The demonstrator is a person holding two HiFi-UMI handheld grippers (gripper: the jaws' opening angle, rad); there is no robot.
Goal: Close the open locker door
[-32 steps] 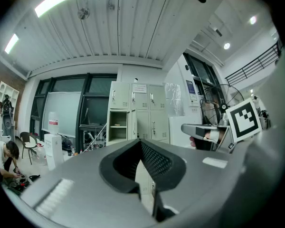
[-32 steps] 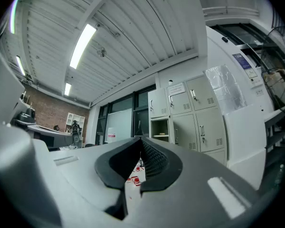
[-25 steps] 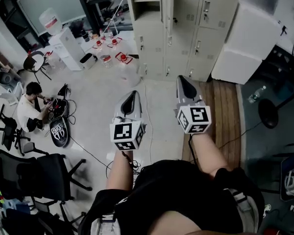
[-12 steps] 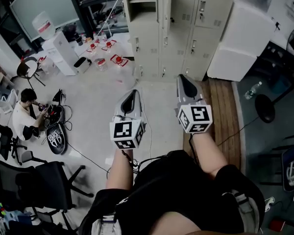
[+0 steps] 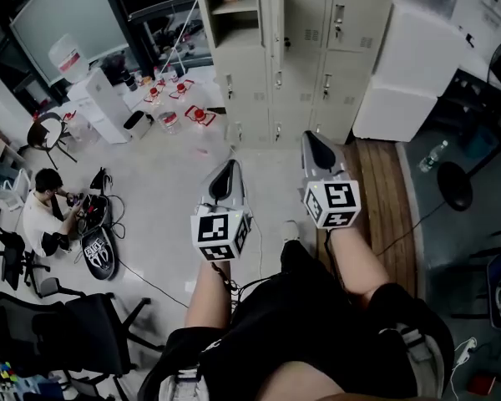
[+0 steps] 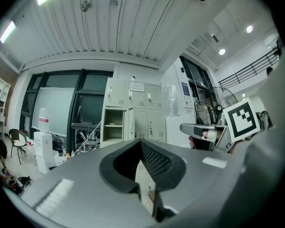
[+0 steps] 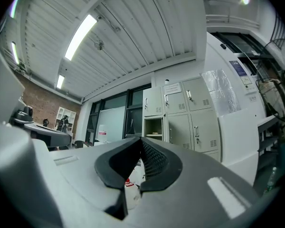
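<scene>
Locker door (image 5: 276,15) stands swung open, seen edge-on, beside the open upper compartment (image 5: 234,11) of a beige locker bank (image 5: 351,48) — well ahead of both grippers, roughly between the lines they point along. The left gripper (image 5: 226,172) and right gripper (image 5: 316,143) are held side by side, aimed toward the lockers, each with its jaws pressed together and nothing between them. Neither touches the door. Far off to the left of the left gripper, a person (image 5: 40,215) sits on the floor.
</scene>
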